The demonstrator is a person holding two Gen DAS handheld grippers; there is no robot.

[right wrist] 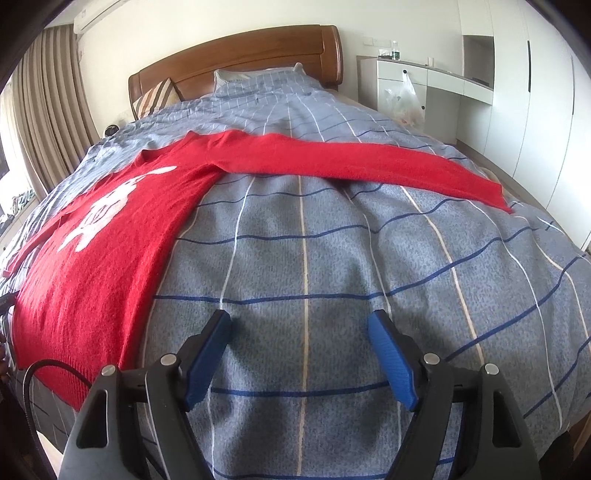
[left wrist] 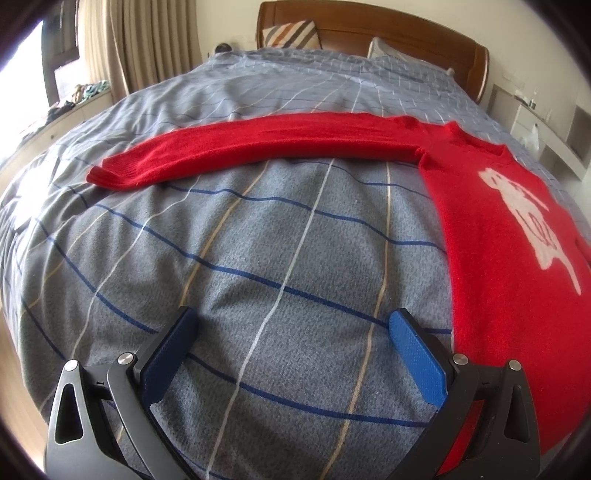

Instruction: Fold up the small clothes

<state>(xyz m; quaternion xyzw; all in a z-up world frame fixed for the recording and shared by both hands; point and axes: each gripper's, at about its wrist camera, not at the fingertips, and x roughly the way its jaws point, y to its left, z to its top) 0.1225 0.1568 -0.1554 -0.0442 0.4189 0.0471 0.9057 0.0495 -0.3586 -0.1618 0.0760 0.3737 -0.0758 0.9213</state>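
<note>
Grey checked bedding covered the bed (left wrist: pixel 280 236), and on it we saw the red sweater (left wrist: pixel 502 236) laid flat with its white figure facing up, its body running from the foot edge near us toward the wooden headboard (left wrist: pixel 373 33). Its two sleeves stretched out sideways, so the garment's widest line ran across the bed. In the left wrist view the body lay to the right of our left gripper (left wrist: pixel 291 332), with the left sleeve (left wrist: pixel 258 147) reaching far across the picture ahead of the fingers, its cuff well apart from them. In the right wrist view the body lay to the left of our right gripper (right wrist: pixel 299 332), and the right sleeve (right wrist: pixel 369 162) ran out ahead and to the right. We judged each gripper to be the nearer one for the sleeve on its own side, and each would need to travel forward and outward to reach a cuff. Both grippers hovered over bare bedding close to the hem corners. The left fingers (left wrist: pixel 417 358) stood spread wide with nothing between them, the right-hand one just beside the sweater's edge. The right fingers (right wrist: pixel 391 362) were likewise spread, holding nothing and apart from the knit.
</note>
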